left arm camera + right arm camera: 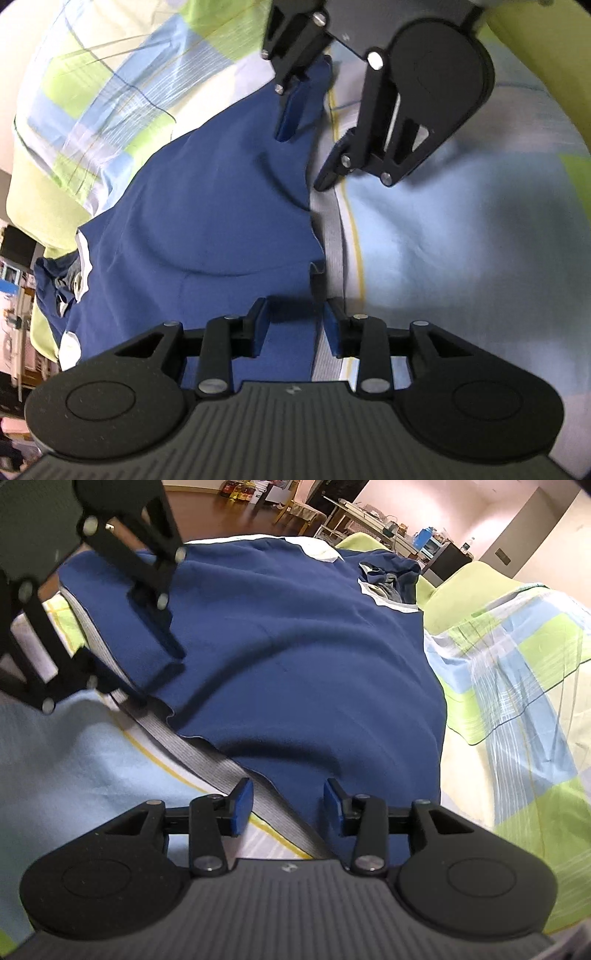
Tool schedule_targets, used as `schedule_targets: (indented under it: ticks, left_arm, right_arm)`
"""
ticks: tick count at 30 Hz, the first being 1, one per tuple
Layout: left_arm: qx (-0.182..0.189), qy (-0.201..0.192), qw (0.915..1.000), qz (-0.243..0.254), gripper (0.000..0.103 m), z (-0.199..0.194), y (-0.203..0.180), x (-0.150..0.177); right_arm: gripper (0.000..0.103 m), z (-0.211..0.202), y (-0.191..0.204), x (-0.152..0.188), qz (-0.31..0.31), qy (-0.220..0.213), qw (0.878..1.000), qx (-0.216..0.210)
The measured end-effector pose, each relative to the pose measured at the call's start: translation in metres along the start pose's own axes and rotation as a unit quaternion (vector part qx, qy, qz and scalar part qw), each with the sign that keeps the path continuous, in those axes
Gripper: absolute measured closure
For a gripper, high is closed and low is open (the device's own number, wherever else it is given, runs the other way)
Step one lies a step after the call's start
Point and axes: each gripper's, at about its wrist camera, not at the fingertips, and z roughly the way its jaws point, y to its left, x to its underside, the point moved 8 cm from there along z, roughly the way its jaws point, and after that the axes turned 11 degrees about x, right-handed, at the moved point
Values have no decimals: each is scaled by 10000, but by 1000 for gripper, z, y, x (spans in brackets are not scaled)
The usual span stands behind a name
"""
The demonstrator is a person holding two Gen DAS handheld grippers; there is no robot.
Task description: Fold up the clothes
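A dark blue garment (pixel 207 206) with white trim lies spread flat on a bed; it also fills the right wrist view (pixel 303 627). My left gripper (pixel 295 325) is open, its jaws straddling the garment's hem edge just above the cloth. My right gripper (pixel 288 805) is open over the same hem, farther along it. In the left wrist view the right gripper (pixel 306 140) shows at the top, open over the hem. In the right wrist view the left gripper (pixel 147 679) shows at upper left, open over the hem. Neither holds cloth.
The bedsheet (pixel 443 229) is checked in pale blue, green and cream, with a grey band (pixel 192 753) and a yellow line beside the hem. A green pillow (pixel 469 587) lies past the collar. Tables, a chair and clutter (pixel 369 513) stand beyond the bed.
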Motion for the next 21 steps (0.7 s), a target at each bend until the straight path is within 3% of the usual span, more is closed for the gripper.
schedule_targets:
  ticks: [2,3,7,13,15,21]
  left_arm:
    - [-184,97,9998,47,77,5,2,1]
    - [-219,76,9997,-79,101,4,7,2]
    - [-191,-305,9959,-828,102,-17,30,4]
    - [-256,-851,9894,-1148,103,-62,52,-4]
    - [-301,-889,9883,-1204,103,-67,58,-6]
    - [-248,-792,9886,-1260,103,-58,62,1]
  right_arm:
    - [65,0,1,1,-6,-13,10000,-9]
    - [64,-1,1,1,-11,-16,10000,5]
    - [64,-3,-2,2,0,-57,9999,86]
    - [65,-12,5,-5,-108,-431,9990,108]
    - [66,-11,7,-9,-55,-495,9987,146]
    - [72,10,-5,-1,3,-251,9955,913]
